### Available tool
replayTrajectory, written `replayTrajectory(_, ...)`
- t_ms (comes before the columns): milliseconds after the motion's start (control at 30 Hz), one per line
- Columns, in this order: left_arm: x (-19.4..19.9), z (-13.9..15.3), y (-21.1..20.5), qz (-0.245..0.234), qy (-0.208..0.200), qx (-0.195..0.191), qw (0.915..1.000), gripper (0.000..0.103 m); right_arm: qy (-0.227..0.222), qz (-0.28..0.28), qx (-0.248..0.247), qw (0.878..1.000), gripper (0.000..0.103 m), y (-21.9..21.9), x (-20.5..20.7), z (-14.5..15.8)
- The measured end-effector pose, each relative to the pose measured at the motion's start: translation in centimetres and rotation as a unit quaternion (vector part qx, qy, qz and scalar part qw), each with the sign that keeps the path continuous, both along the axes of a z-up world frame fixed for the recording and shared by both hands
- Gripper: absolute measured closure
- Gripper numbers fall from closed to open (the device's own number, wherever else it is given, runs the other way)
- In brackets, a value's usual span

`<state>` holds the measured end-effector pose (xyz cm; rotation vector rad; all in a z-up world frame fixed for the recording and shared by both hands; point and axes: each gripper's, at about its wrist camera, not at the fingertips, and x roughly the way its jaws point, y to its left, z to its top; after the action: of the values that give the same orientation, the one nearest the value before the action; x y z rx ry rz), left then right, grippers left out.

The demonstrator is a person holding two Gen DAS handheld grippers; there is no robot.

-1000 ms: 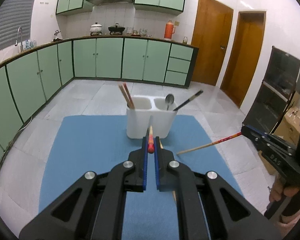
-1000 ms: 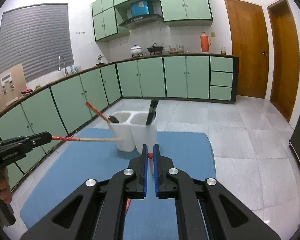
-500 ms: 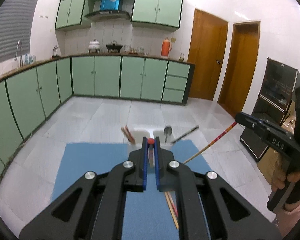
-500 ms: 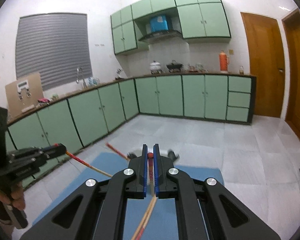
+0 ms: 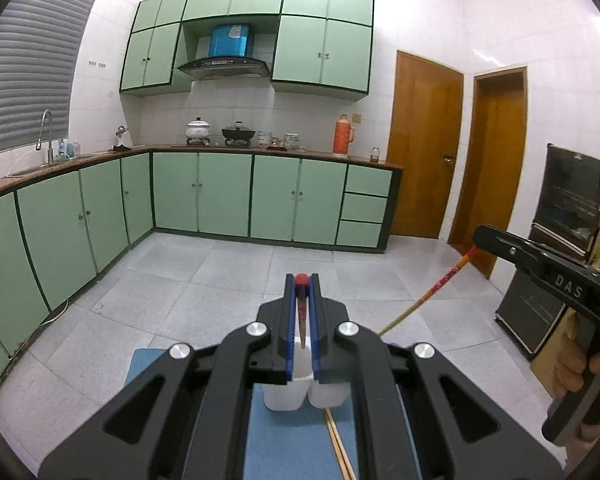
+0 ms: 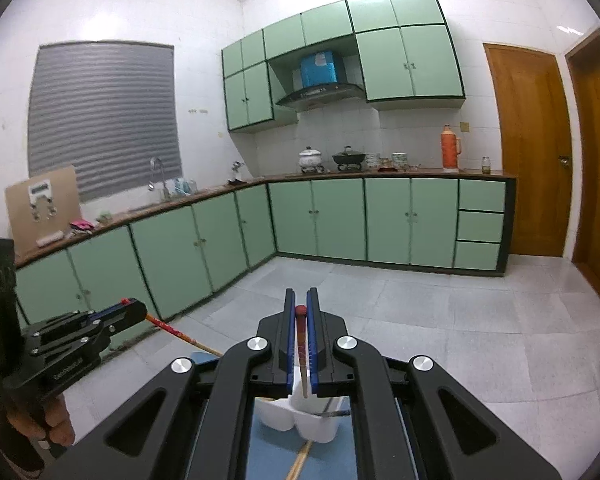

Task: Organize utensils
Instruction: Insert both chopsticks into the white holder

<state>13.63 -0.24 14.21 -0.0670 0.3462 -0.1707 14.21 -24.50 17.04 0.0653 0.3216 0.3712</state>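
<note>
Both grippers are raised above the table, each carrying one chopstick.

Left gripper [image 5: 302,280]: fingers closed on a chopstick [image 5: 301,312], red knob at the fingertips, shaft hanging down between the blue pads toward the holder [image 5: 284,394].

Right gripper [image 6: 301,306]: likewise clamped on its own chopstick [image 6: 301,344], red end at the tips, shaft pointing down over the holder [image 6: 318,420]. In the left wrist view we see this same stick slanting down from the right gripper [image 5: 478,242].

Progress, as we judge it: partly done. Two sticks are picked up but not yet in the holder. At least two more chopsticks [image 5: 340,448] lie loose on the blue mat [image 5: 284,448] in front of the holder, so more picks remain after this drop.

Holder: white, two compartments side by side, standing on the mat. A dark handle [image 6: 334,413] crosses its rim on the right side in the right wrist view. The gripper bodies hide most of both openings, so we cannot tell what else is inside, nor over which compartment each stick hangs.
</note>
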Motion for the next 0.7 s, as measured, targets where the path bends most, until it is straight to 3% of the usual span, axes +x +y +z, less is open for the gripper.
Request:
replayTrajectory(200, 4.7, -2.3, -1.2, 0.012, 0.004, 0.012, 0.9999, 0.098, 0.020, -0.006, -0.015, 1.000, 0.098, 1.3, 3.2, -2.2)
replayTrajectory(367, 7.0, -4.2, -1.4, 0.011, 0.032, 0.017, 0.9993, 0.098, 0.044, -0.002, -0.011, 0.999, 0.098, 1.9, 5.1, -4.1)
replayTrajectory(533, 6.7, -5.3, -0.7, 0.002, 0.045, 0.001, 0.9990, 0.098, 0.062, -0.005, -0.016, 0.998, 0.098, 2.2, 6.6, -5.9)
replayTrajectory(700, 4.7, -2.9, 1.1, 0.001, 0.013, -0.020, 0.9997, 0.098, 0.060, -0.007, -0.012, 0.998, 0.098, 1.6, 6.5, -6.5)
